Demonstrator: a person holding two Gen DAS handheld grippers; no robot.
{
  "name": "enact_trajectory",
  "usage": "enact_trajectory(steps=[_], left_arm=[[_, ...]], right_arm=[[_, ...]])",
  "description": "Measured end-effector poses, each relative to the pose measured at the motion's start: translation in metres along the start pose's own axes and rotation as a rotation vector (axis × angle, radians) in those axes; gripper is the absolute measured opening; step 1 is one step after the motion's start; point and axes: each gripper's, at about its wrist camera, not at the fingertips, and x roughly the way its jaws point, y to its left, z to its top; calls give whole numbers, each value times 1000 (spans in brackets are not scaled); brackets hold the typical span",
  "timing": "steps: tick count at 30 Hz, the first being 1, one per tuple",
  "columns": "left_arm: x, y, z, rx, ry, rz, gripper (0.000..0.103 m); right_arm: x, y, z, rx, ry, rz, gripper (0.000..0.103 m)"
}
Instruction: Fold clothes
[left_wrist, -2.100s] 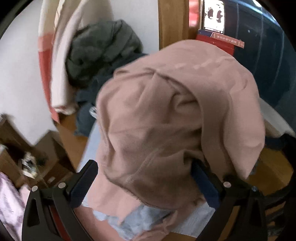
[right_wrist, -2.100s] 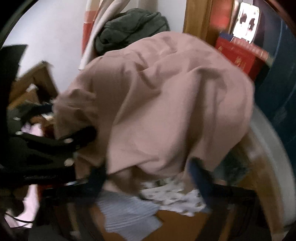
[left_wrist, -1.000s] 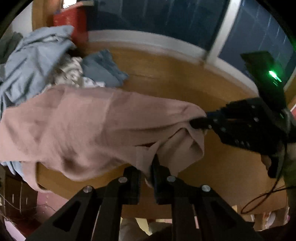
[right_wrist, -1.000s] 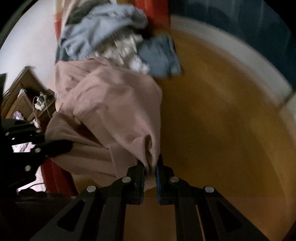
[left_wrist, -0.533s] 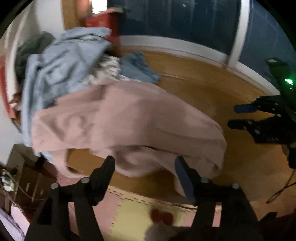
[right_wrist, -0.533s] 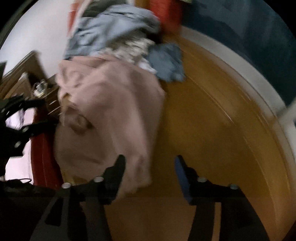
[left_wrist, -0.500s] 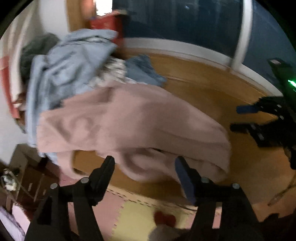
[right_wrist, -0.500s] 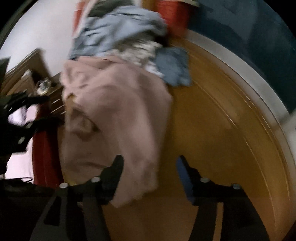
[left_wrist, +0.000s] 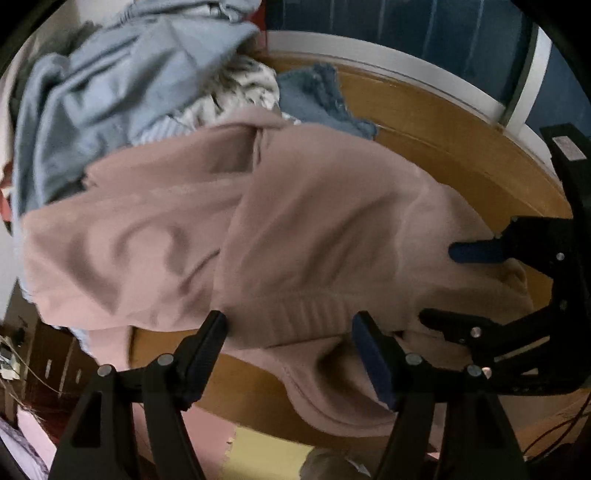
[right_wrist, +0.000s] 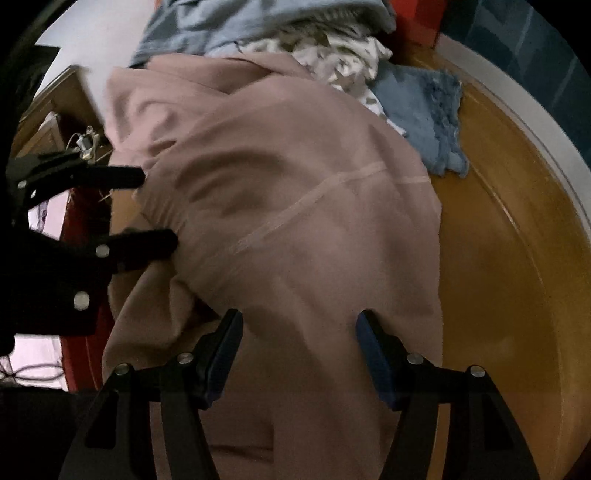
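Wooden tabletop (left_wrist: 443, 122) bears a pink sweatshirt (left_wrist: 295, 221) lying crosswise just ahead of both just-opened grippers, left gripper (left_wrist: 288, 332) at its ribbed hem, right gripper (right_wrist: 299, 336) spread over its side.

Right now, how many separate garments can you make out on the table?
4: pink sweatshirt spread nearest, light blue garment heaped behind it, white patterned piece between them, blue frayed denim piece beside. More may be buried.
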Motion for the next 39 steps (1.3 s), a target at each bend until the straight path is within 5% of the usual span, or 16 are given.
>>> enact_trajectory(steps=[3, 4, 7, 12, 19, 27, 31, 34, 36, 38, 39], left_arm=[[6, 0, 3, -12, 1, 1, 56], [7, -1, 4, -11, 3, 4, 31], [6, -13, 9, 31, 16, 10, 10], [-7, -57, 18, 138, -29, -1, 8], [-22, -167, 37, 325, -89, -113, 8], [-16, -282, 32, 467, -59, -244, 9], [-4, -318, 23, 510, -30, -216, 13], [-7, -319, 22, 498, -40, -199, 37], [-15, -310, 22, 472, -61, -217, 43], [-27, -288, 24, 432, -82, -223, 63], [-32, -275, 24, 411, -96, -214, 66]], right_arm=[[5, 0, -9, 35, -2, 2, 56], [4, -1, -15, 57, -11, 17, 39], [-5, -12, -33, 128, -40, 21, 6], [-39, -38, -72, 247, -93, 2, 3], [-96, -86, -144, 382, -133, -135, 2], [-128, -179, -228, 559, -84, -267, 1], [-131, -210, -265, 645, -48, -285, 1], [-135, -215, -272, 685, -52, -319, 4], [-138, -215, -270, 691, -64, -299, 15], [-139, -206, -259, 689, -81, -260, 42], [-140, -202, -256, 680, -90, -243, 47]])
